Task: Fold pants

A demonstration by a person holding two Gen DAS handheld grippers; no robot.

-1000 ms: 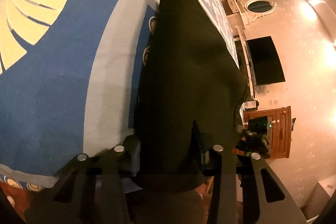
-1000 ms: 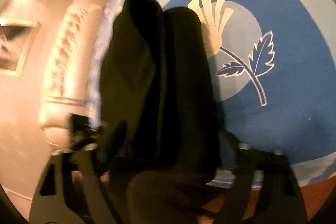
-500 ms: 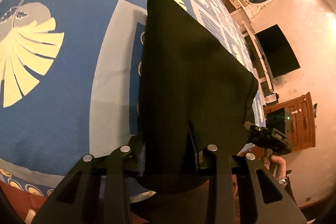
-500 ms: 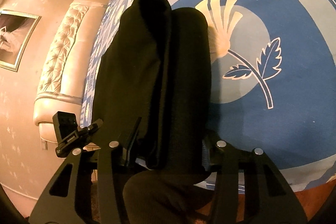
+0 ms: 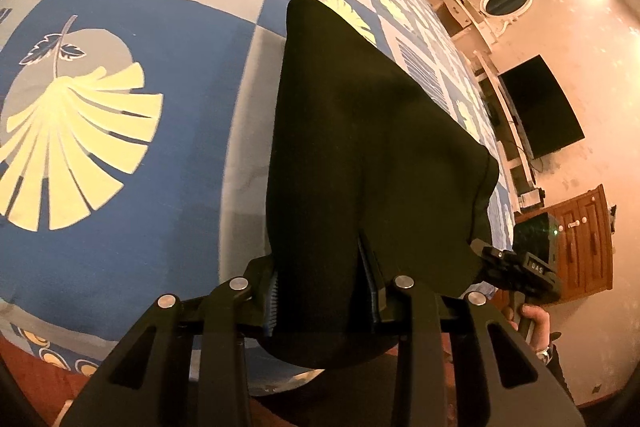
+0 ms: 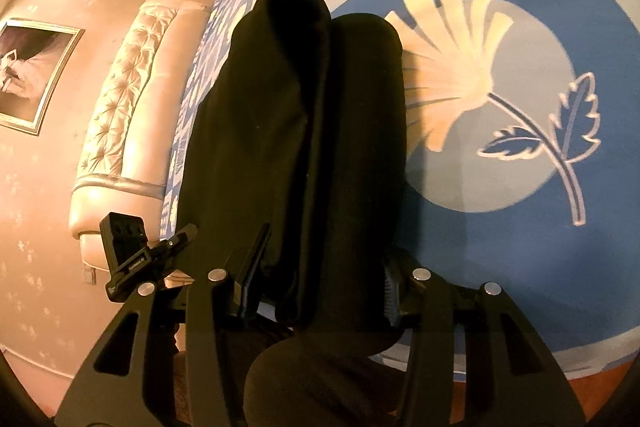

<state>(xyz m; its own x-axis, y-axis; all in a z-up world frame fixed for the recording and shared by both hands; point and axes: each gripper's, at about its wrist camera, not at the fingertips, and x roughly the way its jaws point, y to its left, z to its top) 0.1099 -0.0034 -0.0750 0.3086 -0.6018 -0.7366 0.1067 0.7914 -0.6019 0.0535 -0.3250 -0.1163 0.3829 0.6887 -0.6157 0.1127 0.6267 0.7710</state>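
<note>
Pants (image 5: 360, 155), black and doubled into thick layers, are stretching away from both cameras over the blue patterned bed (image 5: 160, 195), their near end hanging past the bed's front edge while the bedspread is lying bare to the left in the left wrist view and to the right in the right wrist view. Left gripper (image 5: 324, 287) is clamping the near hem between its fingers, and the right gripper (image 6: 320, 291) is pinching the bunched folds (image 6: 304, 131) the same way, close beside the bed's edge.

Black pants (image 5: 360, 147) lie on a blue-and-grey bedspread (image 5: 160, 187) printed with cream leaves.
</note>
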